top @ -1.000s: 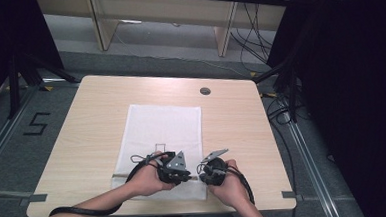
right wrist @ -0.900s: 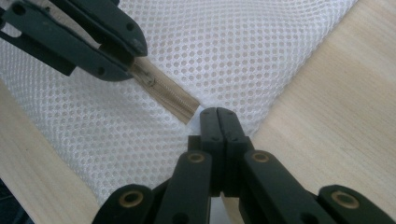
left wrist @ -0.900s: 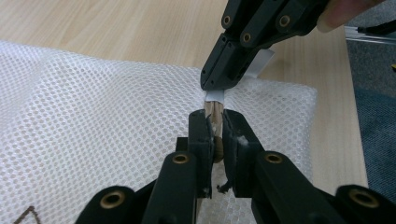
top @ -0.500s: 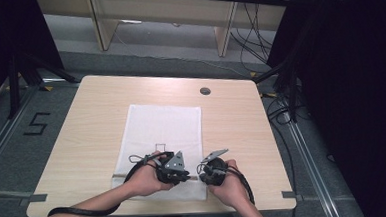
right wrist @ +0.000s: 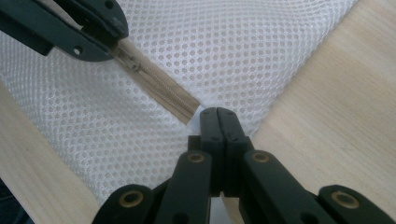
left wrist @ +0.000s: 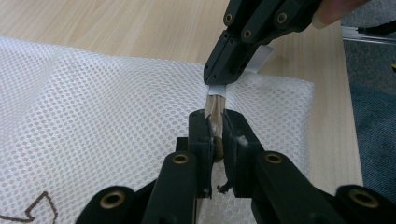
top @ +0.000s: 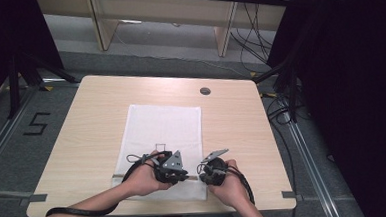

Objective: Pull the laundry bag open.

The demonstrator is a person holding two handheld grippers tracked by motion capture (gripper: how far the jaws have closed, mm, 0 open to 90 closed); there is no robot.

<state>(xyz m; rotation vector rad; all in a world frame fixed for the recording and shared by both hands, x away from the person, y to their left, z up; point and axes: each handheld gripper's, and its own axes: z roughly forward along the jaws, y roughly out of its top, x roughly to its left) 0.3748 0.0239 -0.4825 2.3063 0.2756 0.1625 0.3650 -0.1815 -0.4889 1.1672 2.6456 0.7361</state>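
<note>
While you look down from the high view, the mesh bag [top: 165, 140] lies flat mid-table with both hands at its near edge. Your left gripper [left wrist: 215, 128] is clamped on the zipper pull [left wrist: 215, 109]. Your right gripper [right wrist: 218, 114] pinches the bag's fabric beside the zipper's end [right wrist: 189, 109] (jaws fully together). Next, judge a steady slide along the zipper.
</note>
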